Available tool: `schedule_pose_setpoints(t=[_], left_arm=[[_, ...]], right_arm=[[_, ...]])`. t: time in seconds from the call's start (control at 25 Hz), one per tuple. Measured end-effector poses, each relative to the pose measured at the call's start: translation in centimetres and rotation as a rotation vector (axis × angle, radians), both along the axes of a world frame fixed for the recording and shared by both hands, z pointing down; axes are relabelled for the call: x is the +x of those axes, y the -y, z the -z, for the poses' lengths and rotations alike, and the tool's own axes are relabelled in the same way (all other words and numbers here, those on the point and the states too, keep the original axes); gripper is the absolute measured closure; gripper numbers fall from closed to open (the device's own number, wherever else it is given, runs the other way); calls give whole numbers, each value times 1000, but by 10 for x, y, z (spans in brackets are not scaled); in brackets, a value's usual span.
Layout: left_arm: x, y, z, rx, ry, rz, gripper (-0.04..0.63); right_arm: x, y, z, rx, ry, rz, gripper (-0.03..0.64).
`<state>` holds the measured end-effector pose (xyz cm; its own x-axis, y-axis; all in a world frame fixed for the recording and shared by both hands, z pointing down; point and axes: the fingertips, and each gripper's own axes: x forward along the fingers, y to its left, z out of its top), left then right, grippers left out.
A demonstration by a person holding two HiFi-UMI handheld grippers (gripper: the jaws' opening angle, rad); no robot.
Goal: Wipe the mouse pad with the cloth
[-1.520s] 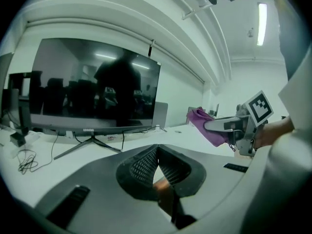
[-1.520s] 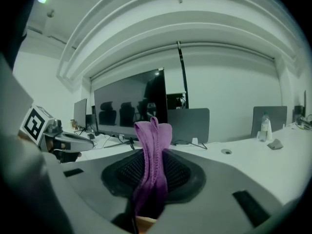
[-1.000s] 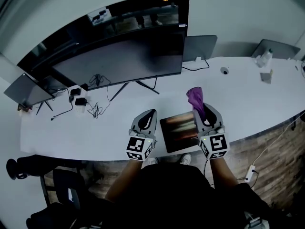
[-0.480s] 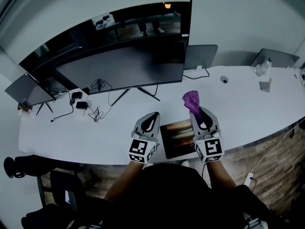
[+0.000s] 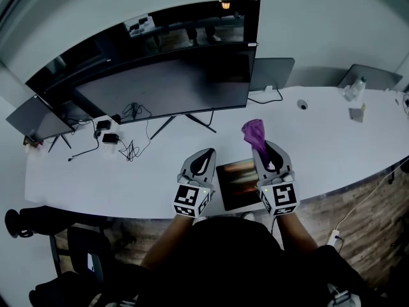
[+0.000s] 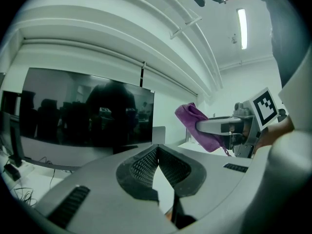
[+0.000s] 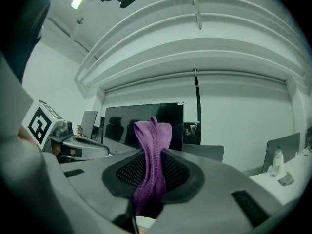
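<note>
Shifted slightly left since a second ago, the right gripper hangs over the mouse pad's right edge on the worktop, jaws clamped on the purple cloth (bunched, poking upward), while the left gripper, jaws together and empty, hovers just left of the pad.
</note>
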<state>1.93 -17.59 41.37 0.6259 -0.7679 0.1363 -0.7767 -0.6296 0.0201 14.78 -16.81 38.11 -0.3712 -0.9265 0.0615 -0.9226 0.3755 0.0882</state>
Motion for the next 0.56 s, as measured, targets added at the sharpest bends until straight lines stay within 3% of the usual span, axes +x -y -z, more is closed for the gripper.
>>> schedule_pose_setpoints(t=[0.56], left_arm=[[3, -5, -7, -12, 1, -7, 577]], right_arm=[[2, -5, -1, -17, 7, -9, 515]])
